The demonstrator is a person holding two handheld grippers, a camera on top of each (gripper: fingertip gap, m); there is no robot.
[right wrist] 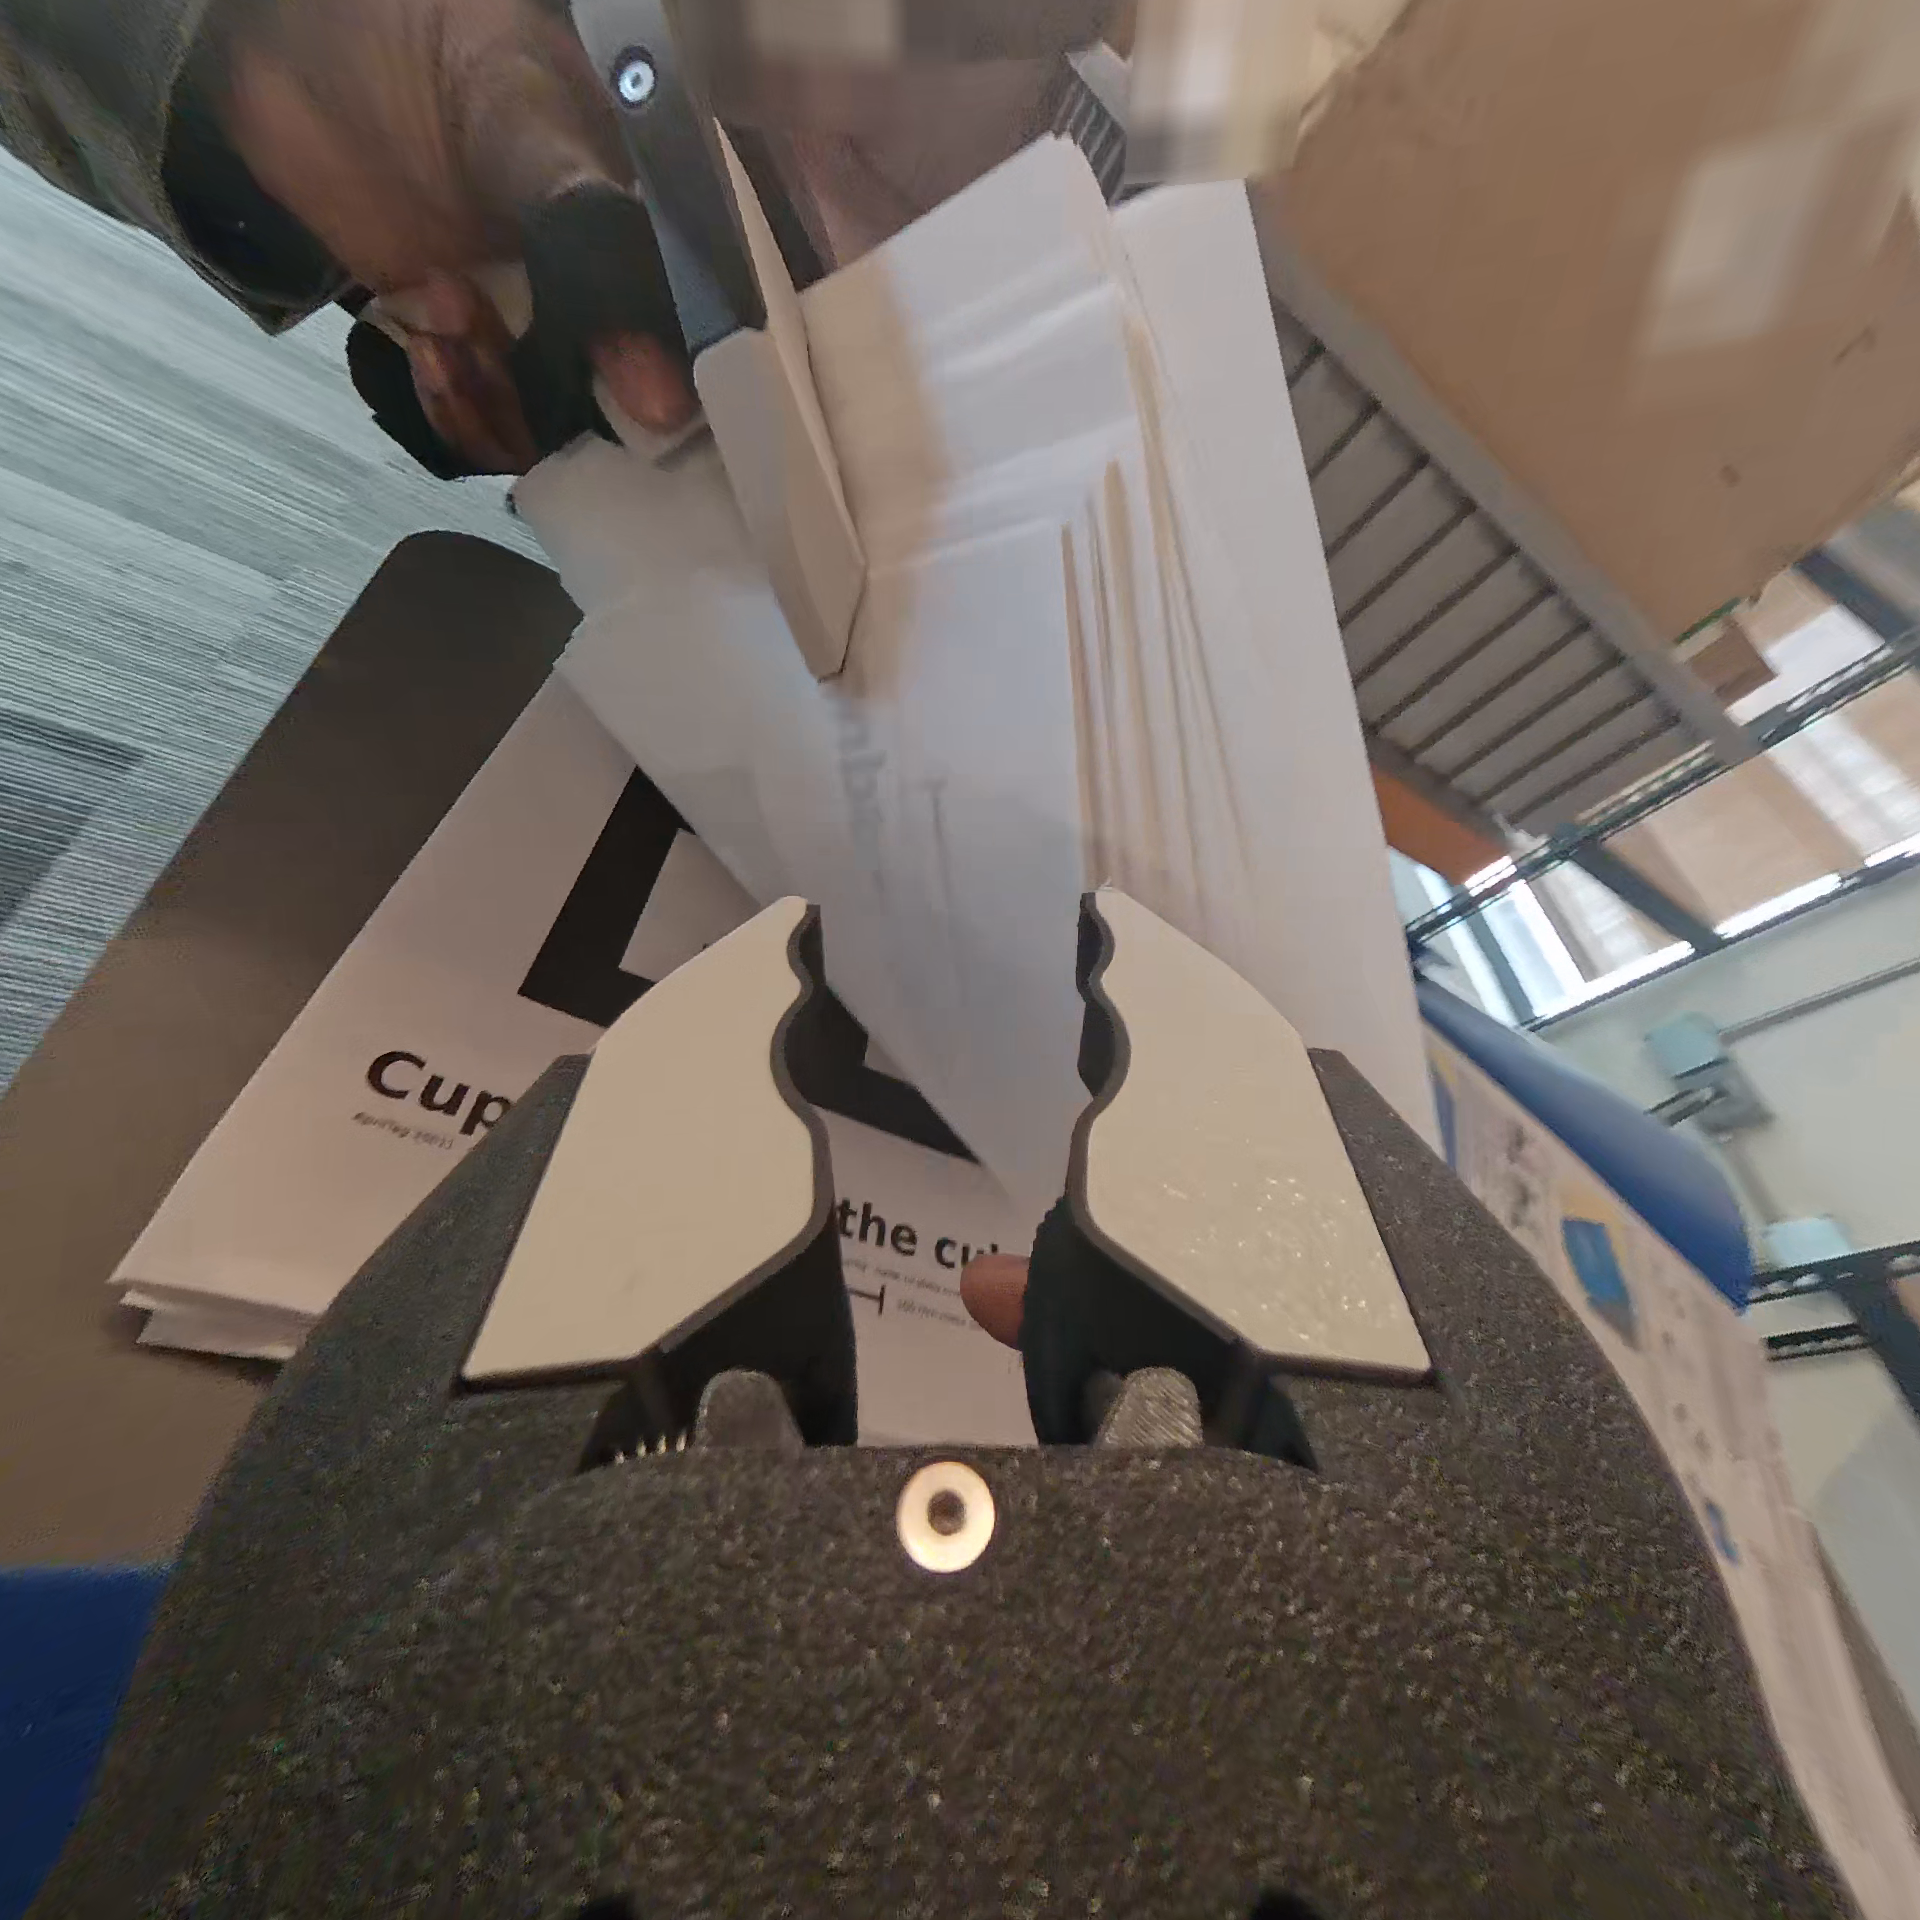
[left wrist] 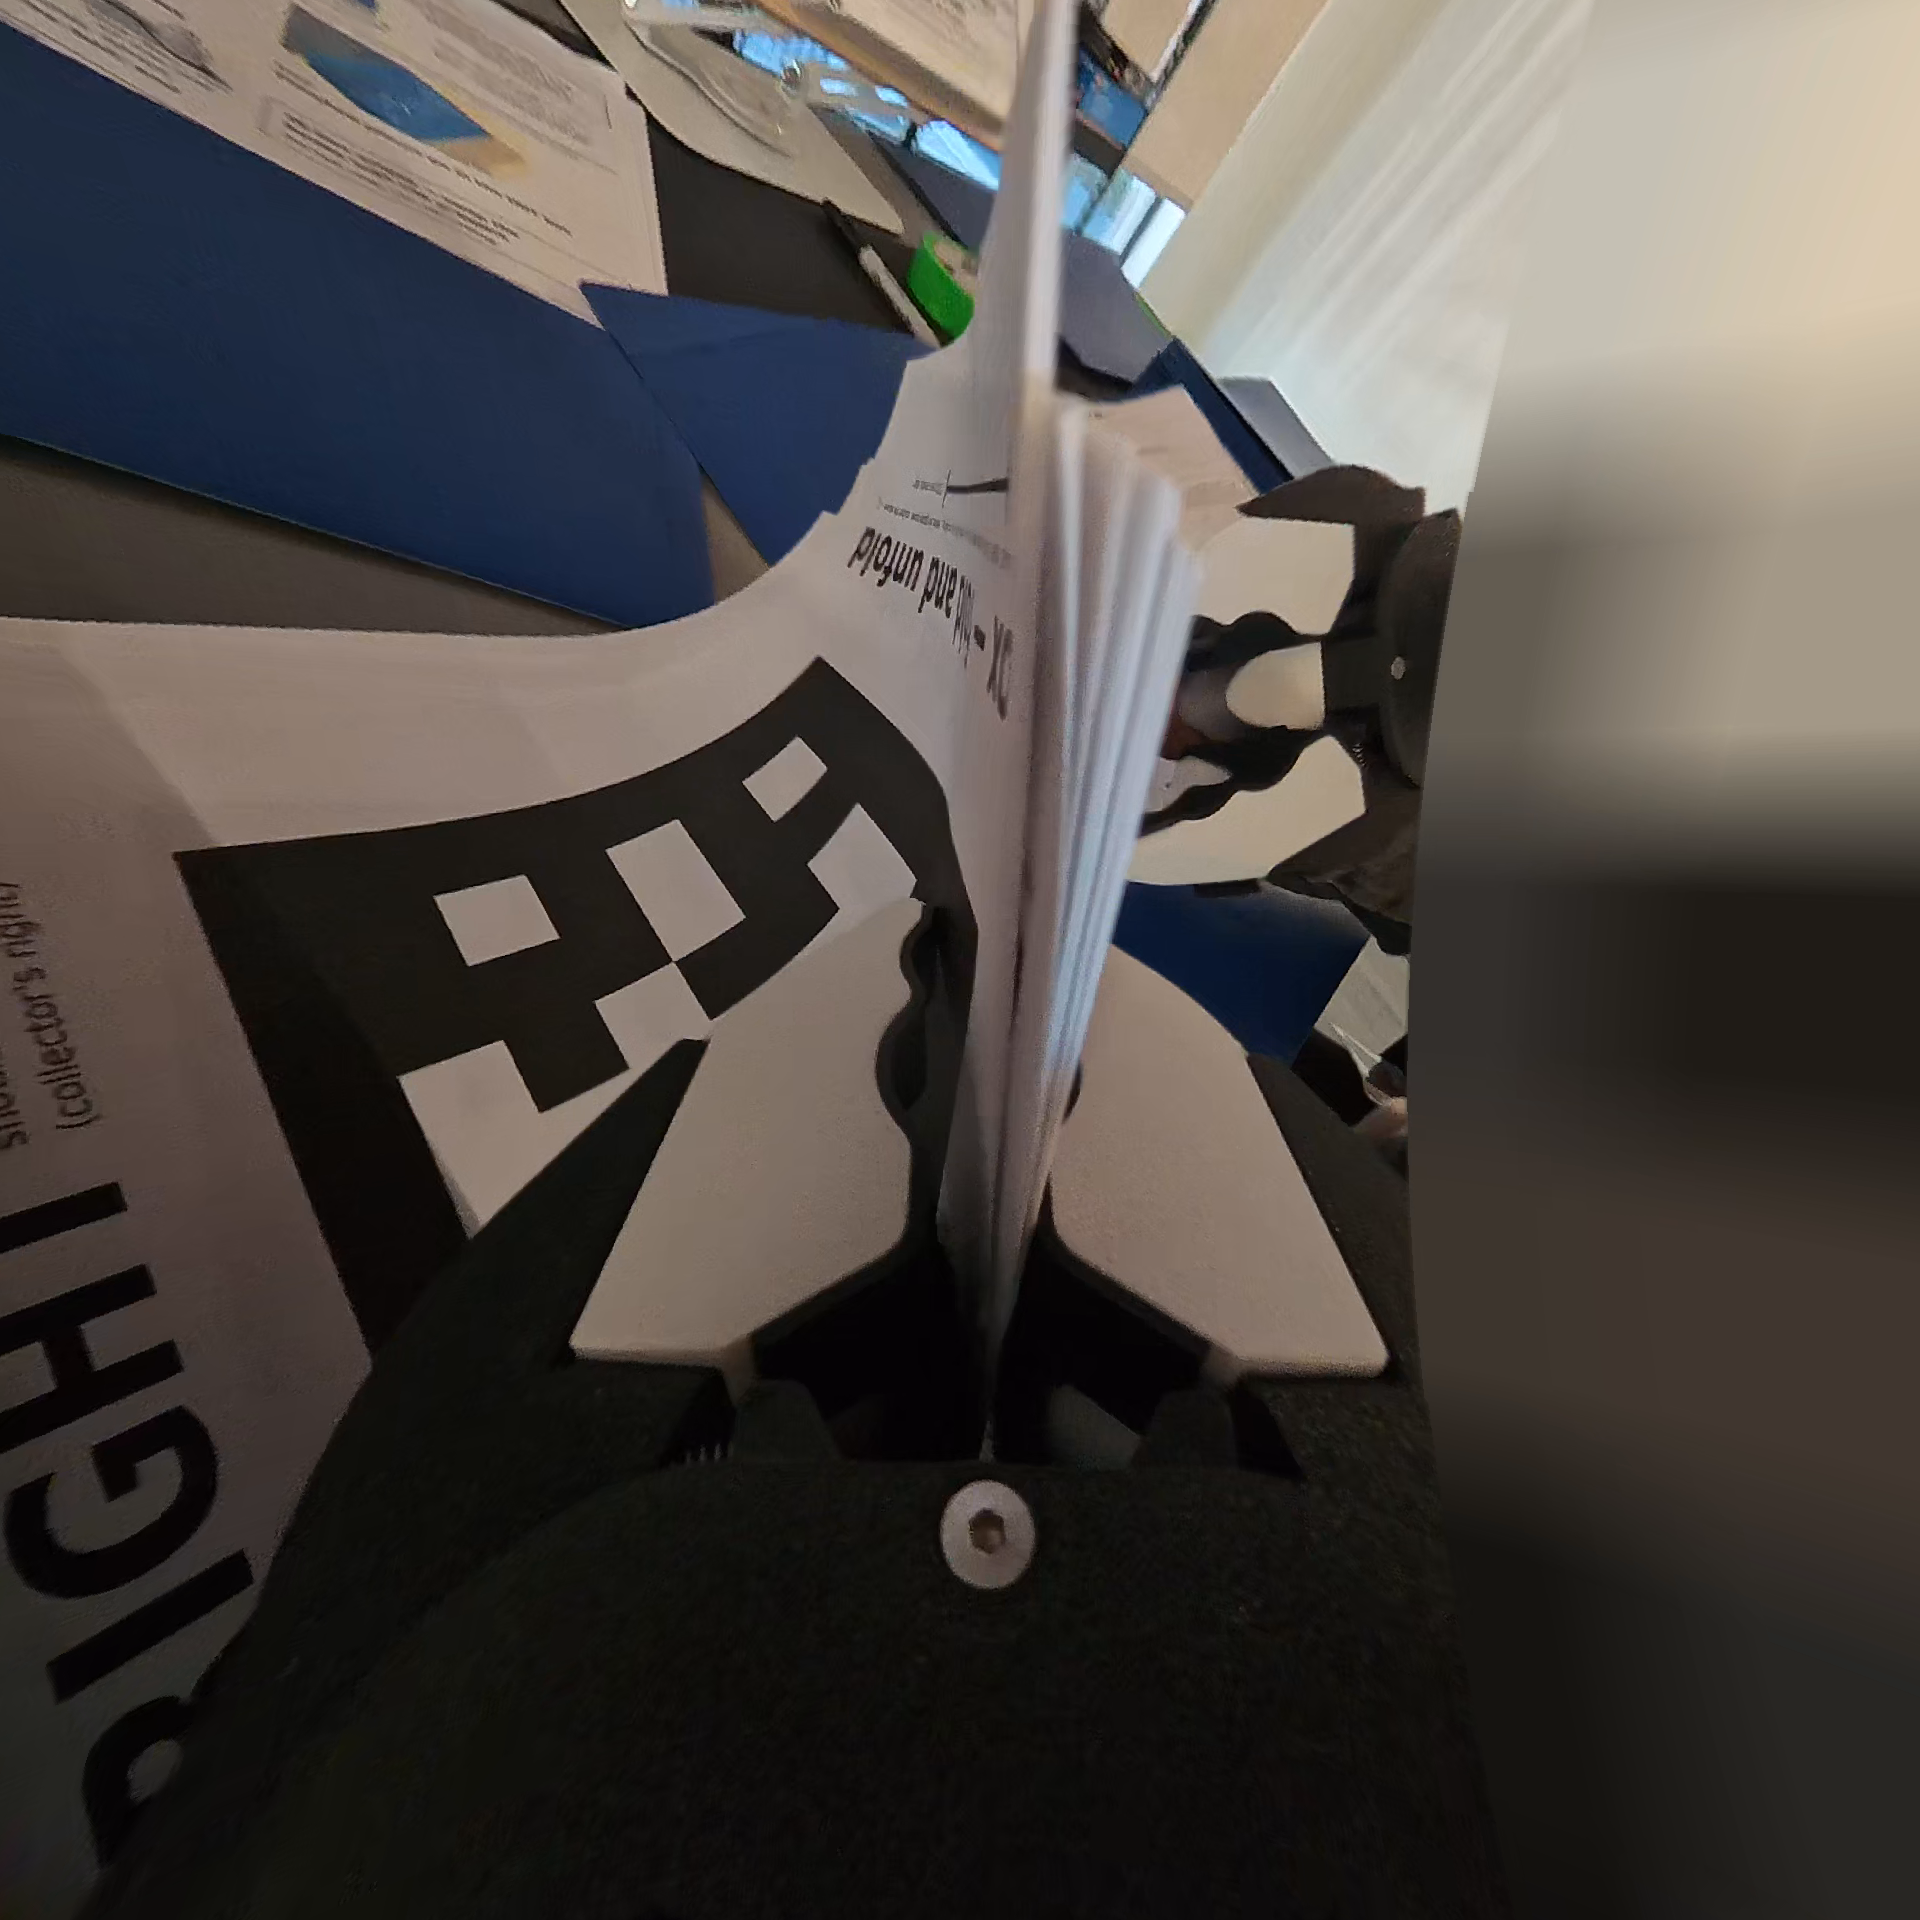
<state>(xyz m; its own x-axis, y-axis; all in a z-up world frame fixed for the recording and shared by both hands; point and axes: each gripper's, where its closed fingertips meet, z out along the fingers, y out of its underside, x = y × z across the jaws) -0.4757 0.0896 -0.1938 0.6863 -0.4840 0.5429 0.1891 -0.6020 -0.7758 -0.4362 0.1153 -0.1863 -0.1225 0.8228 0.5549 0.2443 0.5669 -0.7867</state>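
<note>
In the left wrist view, a blue folder [left wrist: 312,395] is seen lying open on the bench [left wrist: 208,540] at ten o'clock, with printed sheets [left wrist: 468,135] laid over its upper part; whether anything is tucked inside it cannot be told. A green tape roll [left wrist: 943,278] is seen at twelve o'clock, far back. At nine o'clock a sheet with a black-and-white marker [left wrist: 582,935] is curled up off the bench, its near edge carried up into the stack [left wrist: 1101,665]. This stack of white sheets is held edge-on and upright by the left gripper [left wrist: 1003,1091], whose jaws are closed tight on its lower edge, so the loose tops are fanned apart. Just past the stack, at two o'clock, the right gripper [left wrist: 1268,707] is seen.

In the right wrist view, a second pile [right wrist: 343,1143] is seen flat on the bench at nine o'clock. The right gripper [right wrist: 945,997] is held partly open, with a low corner of the stack [right wrist: 1039,675] lying between its jaws but apparently not pinched. At eleven o'clock the left gripper [right wrist: 790,447] is seen clamped on the stack's far edge, worked by a hand [right wrist: 436,270]. A cardboard box [right wrist: 1610,260] is seen at one o'clock; its contents are hidden.
</note>
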